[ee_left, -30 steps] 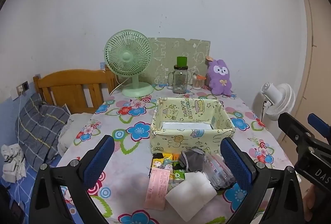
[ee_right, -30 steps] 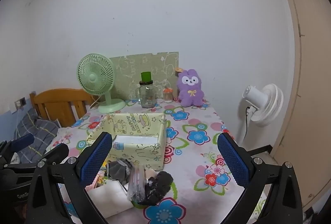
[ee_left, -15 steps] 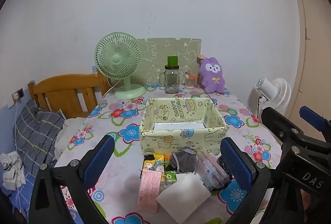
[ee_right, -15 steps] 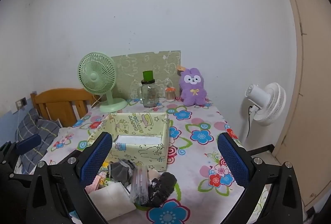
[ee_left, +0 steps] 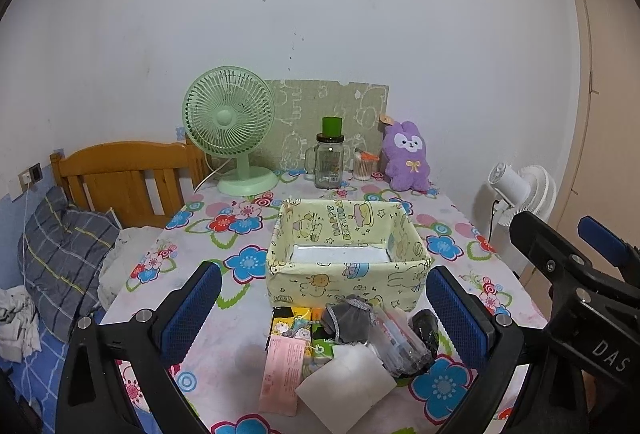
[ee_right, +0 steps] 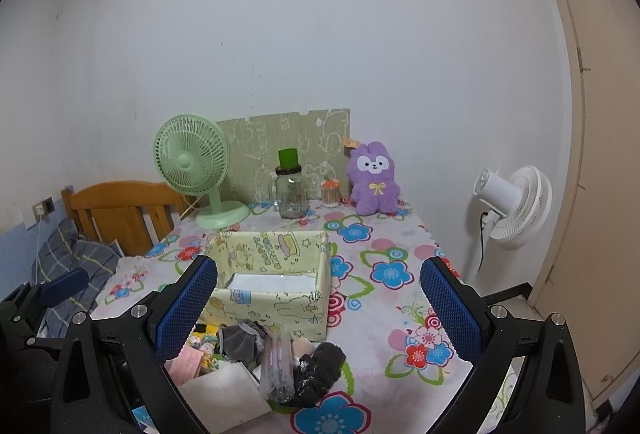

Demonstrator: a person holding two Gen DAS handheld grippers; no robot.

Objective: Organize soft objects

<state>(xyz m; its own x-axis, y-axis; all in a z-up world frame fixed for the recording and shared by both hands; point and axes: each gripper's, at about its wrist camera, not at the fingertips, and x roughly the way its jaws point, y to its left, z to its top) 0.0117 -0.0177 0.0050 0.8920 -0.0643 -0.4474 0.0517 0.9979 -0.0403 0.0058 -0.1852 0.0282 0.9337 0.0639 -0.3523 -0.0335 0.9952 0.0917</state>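
step: approach, nothing picked yet | left gripper [ee_left: 320, 308] and right gripper [ee_right: 318, 304] both hovering released, empty | soft pile [ee_left: 360, 330] lying low-centre on counter [ee_left: 236, 318], just before fabric box [ee_left: 348, 254] | next: lowering onto grey pouch [ee_left: 347, 318], clenching

Left gripper [ee_left: 320, 308]: jaws spread wide, blue-padded fingers [ee_left: 191, 312] level, nothing held between them. Right gripper [ee_right: 318, 304]: same condition, jaws fully apart, pads [ee_right: 450, 308] clear of contact. Both units are raised and aimed forward, side by side; each one's black frame shows at the edge of the other's view. Holding hands barely visible, possibly a sliver at lower right of the left view.
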